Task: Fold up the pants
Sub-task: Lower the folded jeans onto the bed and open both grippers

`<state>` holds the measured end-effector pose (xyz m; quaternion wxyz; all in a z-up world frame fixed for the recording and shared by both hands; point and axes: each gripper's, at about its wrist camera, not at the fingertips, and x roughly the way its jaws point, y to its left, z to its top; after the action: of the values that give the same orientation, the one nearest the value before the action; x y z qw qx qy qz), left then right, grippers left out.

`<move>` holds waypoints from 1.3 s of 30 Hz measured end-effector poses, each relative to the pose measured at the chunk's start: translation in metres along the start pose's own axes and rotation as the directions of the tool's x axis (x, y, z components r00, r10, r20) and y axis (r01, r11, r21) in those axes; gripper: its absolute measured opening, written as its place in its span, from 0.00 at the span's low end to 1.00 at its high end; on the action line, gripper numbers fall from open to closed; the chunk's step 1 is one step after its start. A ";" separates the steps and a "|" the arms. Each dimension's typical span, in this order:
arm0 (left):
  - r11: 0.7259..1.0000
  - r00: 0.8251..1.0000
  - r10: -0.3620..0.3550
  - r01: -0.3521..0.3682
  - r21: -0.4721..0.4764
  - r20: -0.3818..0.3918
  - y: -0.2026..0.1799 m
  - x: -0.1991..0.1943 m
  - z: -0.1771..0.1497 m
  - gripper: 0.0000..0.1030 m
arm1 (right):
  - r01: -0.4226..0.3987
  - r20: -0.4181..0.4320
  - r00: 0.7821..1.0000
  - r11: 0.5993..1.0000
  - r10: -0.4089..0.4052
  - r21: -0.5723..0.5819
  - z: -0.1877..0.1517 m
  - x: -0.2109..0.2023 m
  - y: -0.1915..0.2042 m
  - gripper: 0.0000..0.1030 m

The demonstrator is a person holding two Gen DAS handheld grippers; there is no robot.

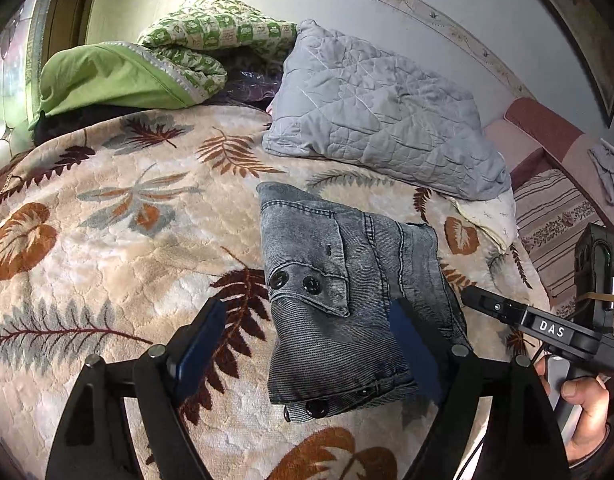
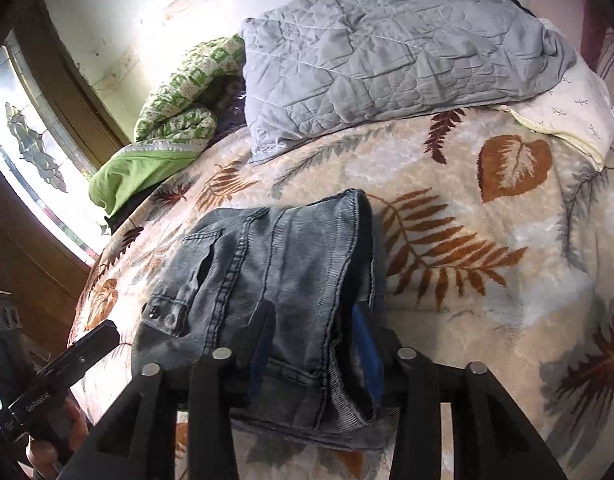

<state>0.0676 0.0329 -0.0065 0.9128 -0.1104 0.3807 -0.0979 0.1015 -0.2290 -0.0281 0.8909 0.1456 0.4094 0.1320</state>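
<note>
Plush leaf-print blanket (image 1: 107,264) (bed), grey pillow (image 1: 379,120)

The left hand-held gripper (image 1: 307,344) has matte black angled fingers, blue pads (image 1: 199,344) and silver round screw heads. The right hand-held gripper (image 2: 311,340) is built alike; seen from the left camera its black body bears white letters "DAS" and a yellow rubber band, gripped by a bare-skinned hand (image 1: 583,412)

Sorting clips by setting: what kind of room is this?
Most likely a bedroom. The folded jeans lie on a bed under a leaf-print blanket, with a grey quilted pillow and rolled green bedding against the wall.
</note>
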 end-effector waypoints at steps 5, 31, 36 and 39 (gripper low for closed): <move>0.995 0.979 0.098 -0.101 -0.007 -0.177 0.002 0.042 -0.025 0.85 | 0.119 -0.168 0.977 0.988 -0.134 -0.093 -0.036 0.043 0.004 0.67; 0.972 0.973 0.232 -0.231 0.047 -0.016 -0.030 -0.048 -0.027 0.86 | 0.230 0.044 0.973 0.947 -0.226 -0.224 -0.066 -0.079 0.060 0.91; 0.973 0.975 0.220 -0.217 0.076 -0.028 -0.035 -0.050 -0.031 0.86 | 0.254 0.038 0.967 0.937 -0.252 -0.239 -0.073 -0.077 0.062 0.93; 0.977 0.980 0.200 -0.198 0.078 -0.017 -0.038 -0.052 -0.028 0.89 | 0.251 0.043 0.968 0.939 -0.248 -0.236 -0.075 -0.080 0.060 0.93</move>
<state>0.0074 0.0063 0.0199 0.9169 -0.0359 0.3970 -0.0217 -0.0130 -0.1907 0.0023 0.9141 -0.0152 0.3999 0.0654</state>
